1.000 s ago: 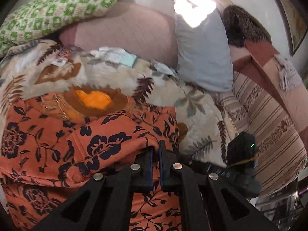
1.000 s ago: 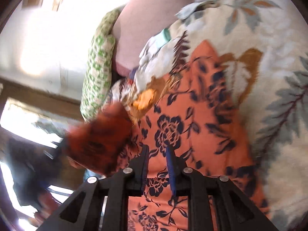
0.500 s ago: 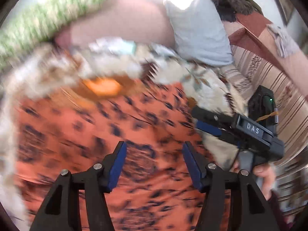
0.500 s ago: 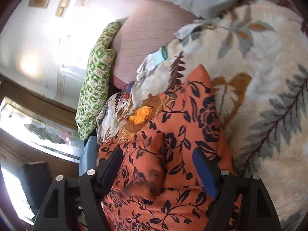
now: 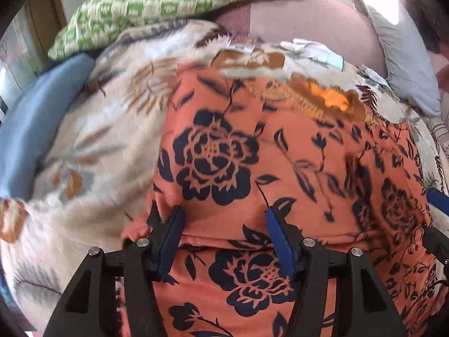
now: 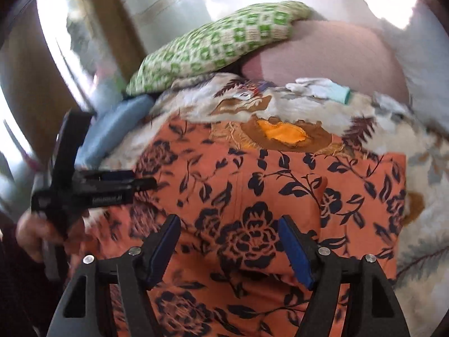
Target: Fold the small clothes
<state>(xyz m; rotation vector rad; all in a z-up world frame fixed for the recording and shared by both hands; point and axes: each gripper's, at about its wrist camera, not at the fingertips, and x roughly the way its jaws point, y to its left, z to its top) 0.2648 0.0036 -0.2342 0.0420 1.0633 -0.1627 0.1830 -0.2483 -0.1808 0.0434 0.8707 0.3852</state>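
Observation:
An orange garment with dark blue flowers lies spread on a pale leaf-print blanket. My left gripper hangs open just above it, over a folded edge that runs across between the fingers; the pads do not press on the cloth. In the right wrist view the same garment fills the lower middle. My right gripper stands wide above it, its jaws closing slightly, with nothing gripped. The left gripper shows there at the left, held by a hand.
A green checked pillow and a pink cushion lie at the back, a grey pillow at the right, a blue cushion at the left. A small white and teal cloth sits beyond the garment.
Both grippers were shut on the orange garment and have opened and let it go. The left one swung left and down. The right one rolled upright and lifted a little.

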